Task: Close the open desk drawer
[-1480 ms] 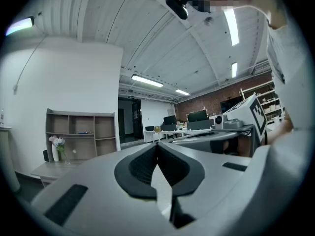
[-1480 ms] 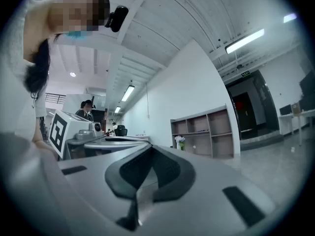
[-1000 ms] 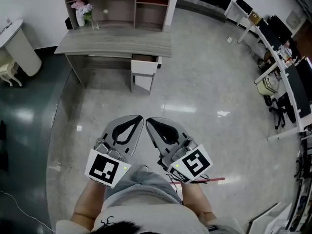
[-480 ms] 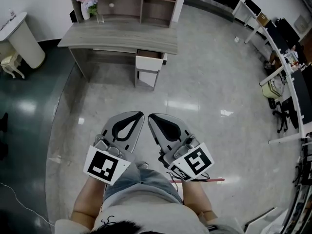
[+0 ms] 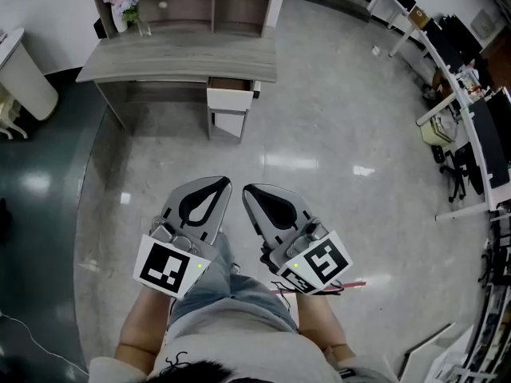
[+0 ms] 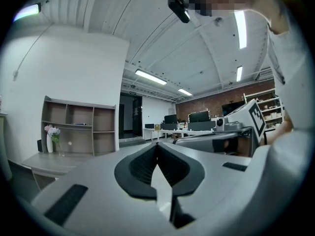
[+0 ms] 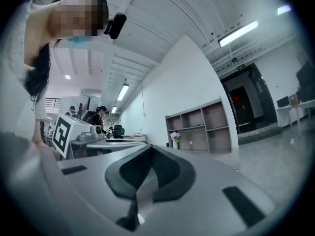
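1. Leftward drifts the desk (image 5: 180,58) in the head view since half a second ago; it sits far ahead of the person.
2. Its drawer (image 5: 230,100) is open, with the white front jutting out below the desktop near that view's right end.
3. Left hand-held gripper (image 5: 226,181) and right hand-held gripper (image 5: 246,189) hover low, side by side. Both pairs of jaws are pressed together on nothing, well apart from the drawer.
4. Pink flowers (image 5: 120,5) stand at the desk's back left corner.

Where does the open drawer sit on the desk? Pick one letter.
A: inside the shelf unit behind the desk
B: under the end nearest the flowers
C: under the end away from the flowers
C: in the head view the open drawer juts out from under the desk at the end far from the flowers.
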The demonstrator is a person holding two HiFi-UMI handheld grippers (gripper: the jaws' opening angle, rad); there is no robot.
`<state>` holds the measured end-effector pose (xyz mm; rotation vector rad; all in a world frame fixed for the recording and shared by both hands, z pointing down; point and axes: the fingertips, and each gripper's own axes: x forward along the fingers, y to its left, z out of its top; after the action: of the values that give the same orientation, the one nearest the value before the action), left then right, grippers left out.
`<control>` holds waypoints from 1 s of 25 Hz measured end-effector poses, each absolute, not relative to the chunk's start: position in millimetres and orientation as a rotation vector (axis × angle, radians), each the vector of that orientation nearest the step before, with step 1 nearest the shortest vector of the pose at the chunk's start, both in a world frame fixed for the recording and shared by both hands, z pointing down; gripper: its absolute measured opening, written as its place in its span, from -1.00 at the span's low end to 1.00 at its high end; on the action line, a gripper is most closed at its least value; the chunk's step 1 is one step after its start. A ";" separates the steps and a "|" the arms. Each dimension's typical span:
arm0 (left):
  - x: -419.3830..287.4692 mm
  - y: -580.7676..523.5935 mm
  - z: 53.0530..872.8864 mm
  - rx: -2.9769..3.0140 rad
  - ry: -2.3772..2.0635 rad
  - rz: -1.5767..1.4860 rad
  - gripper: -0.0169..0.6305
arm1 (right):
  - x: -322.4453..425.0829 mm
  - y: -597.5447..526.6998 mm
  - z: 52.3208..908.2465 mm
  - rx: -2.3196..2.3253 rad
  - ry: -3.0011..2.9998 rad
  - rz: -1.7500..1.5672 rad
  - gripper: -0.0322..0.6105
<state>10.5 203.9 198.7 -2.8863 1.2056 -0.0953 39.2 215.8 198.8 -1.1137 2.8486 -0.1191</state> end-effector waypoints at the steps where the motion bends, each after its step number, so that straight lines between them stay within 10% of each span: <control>1: 12.5 198.6 199.6 -2.892 1.197 -0.095 -0.91 | 41.0 210.2 199.7 -1.125 2.847 -0.119 -0.88; 25: 11.6 15.5 202.7 -2.954 1.075 -0.087 -0.91 | 32.5 20.9 197.2 -1.195 2.836 -0.123 -0.88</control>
<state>11.6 15.5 202.7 -2.9538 1.0749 -0.0871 32.5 20.9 197.2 -1.1946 2.8357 -0.1226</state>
